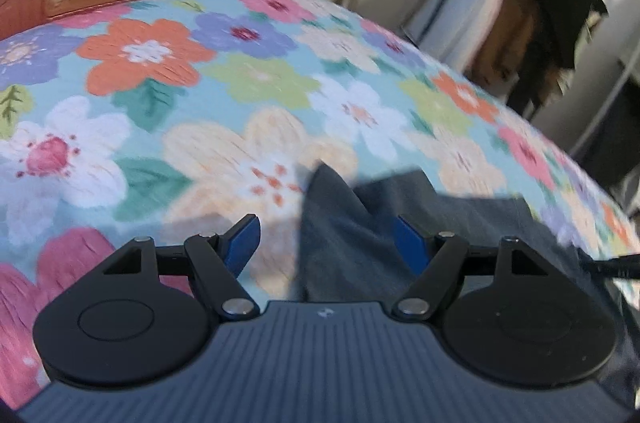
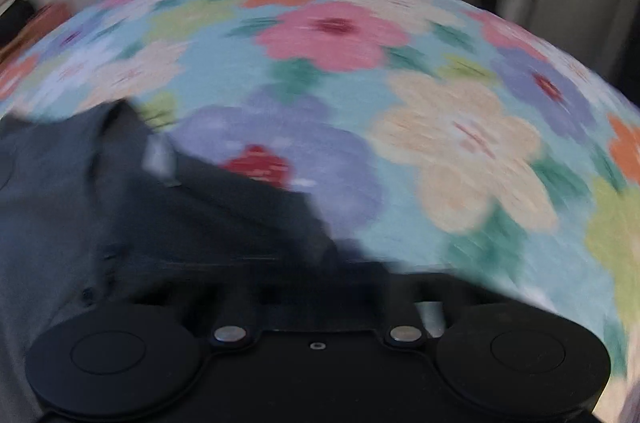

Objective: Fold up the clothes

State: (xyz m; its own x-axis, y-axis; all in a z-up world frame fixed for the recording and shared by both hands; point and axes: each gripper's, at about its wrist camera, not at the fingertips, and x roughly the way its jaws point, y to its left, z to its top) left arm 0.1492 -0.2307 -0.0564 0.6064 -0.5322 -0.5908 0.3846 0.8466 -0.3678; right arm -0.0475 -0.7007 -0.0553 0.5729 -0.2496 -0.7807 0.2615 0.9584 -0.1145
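I work over a bed covered by a floral bedspread (image 1: pixel 192 71), and the garment to be folded, a dark grey piece of clothing (image 1: pixel 352 243), lies on the near part of that cover, toward its near edge rather than its middle. My left gripper (image 1: pixel 326 243) has its two blue pads (image 1: pixel 244 239) spread wide apart; a raised peak of the grey cloth stands in the gap between them, nearer the right-hand pad, but neither pad is pressed onto it, so I hold nothing on this side. My right gripper (image 2: pixel 320 263) cannot be read: its fingers are buried under dark fabric and the view is heavily smeared, so I cannot tell whether they are parted or closed, nor whether cloth is pinched between them. In the right wrist view the garment covers the near left of the cover, and a small pale tag (image 2: pixel 160 153) shows on it. I judge the step in hand to be taking hold of an edge before a fold is made; no finished fold is visible. The next move calls for advancing the left fingers so the raised cloth sits fully between the pads, closing on it, and confirming a matching hold on the right before lifting both sides together.
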